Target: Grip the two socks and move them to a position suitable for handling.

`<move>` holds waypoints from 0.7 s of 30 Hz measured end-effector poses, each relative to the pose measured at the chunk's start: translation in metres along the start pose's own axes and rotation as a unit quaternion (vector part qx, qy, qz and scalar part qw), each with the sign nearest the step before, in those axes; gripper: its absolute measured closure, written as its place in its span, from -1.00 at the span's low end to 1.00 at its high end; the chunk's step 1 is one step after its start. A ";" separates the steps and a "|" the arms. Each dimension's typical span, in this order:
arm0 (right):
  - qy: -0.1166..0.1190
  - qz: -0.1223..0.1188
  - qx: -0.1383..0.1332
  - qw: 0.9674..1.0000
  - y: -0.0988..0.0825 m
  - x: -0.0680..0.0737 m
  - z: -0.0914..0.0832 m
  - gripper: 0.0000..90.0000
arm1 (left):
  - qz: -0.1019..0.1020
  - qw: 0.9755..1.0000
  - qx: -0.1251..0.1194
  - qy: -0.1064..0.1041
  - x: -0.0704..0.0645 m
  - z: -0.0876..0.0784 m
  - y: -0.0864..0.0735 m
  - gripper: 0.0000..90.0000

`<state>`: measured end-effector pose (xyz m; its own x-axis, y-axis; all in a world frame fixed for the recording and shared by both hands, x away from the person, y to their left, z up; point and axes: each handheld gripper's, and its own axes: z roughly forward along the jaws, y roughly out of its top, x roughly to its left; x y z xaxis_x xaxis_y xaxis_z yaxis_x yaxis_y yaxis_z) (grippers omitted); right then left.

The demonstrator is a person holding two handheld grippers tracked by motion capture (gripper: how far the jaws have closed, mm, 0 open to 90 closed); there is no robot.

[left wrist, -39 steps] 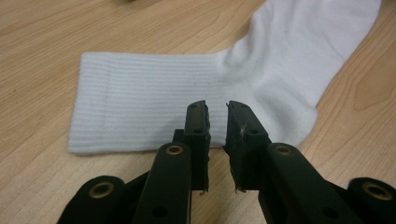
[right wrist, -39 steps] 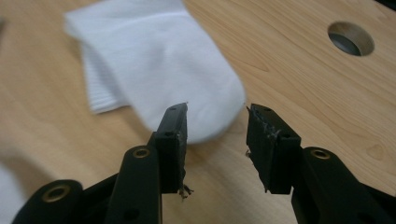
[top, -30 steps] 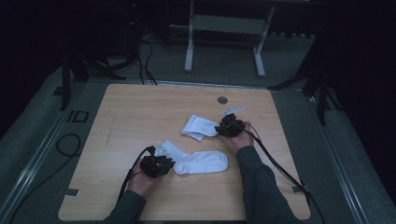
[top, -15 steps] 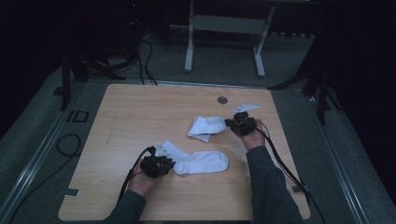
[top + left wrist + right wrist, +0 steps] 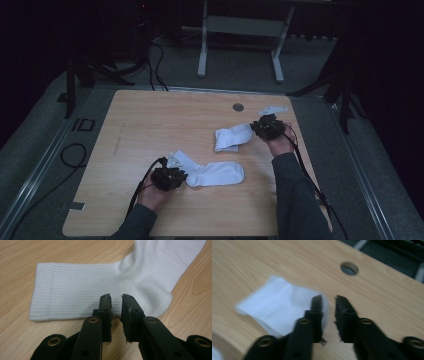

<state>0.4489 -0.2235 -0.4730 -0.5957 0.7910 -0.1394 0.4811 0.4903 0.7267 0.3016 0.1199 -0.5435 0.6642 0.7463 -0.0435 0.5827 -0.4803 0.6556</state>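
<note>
Two white socks lie on the bench (image 5: 150,125) as we set about pairing them. Our left tool (image 5: 169,177) sits at the ribbed cuff of the near sock (image 5: 215,174), jaws a little apart and pressing on nothing. Our right tool (image 5: 267,126) hovers at the far sock (image 5: 232,137), its jaws just opened. That sock seems to lie beside them, not between, though the right gripper view is blurred. We judge this a regrasp. Next, the right tool must close on the far sock's edge and carry it toward the near sock.
</note>
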 end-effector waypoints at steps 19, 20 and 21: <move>0.114 -0.138 0.037 0.983 -0.034 0.074 0.031 0.79 | 0.002 1.000 0.001 -0.001 -0.001 0.001 0.000 0.74; 0.111 -0.141 0.038 0.983 -0.035 0.074 0.034 0.75 | 0.002 1.000 0.002 -0.001 -0.001 0.001 0.000 0.74; 0.108 -0.144 0.041 0.983 -0.035 0.074 0.036 0.72 | 0.002 1.000 0.002 -0.001 -0.001 0.001 0.000 0.74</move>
<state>0.4113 -0.1687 -0.5332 -0.8333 0.5232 -0.1786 0.3176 0.7175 0.6200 0.3012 0.1186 -0.5442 0.6675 0.7433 -0.0431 0.5821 -0.4850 0.6526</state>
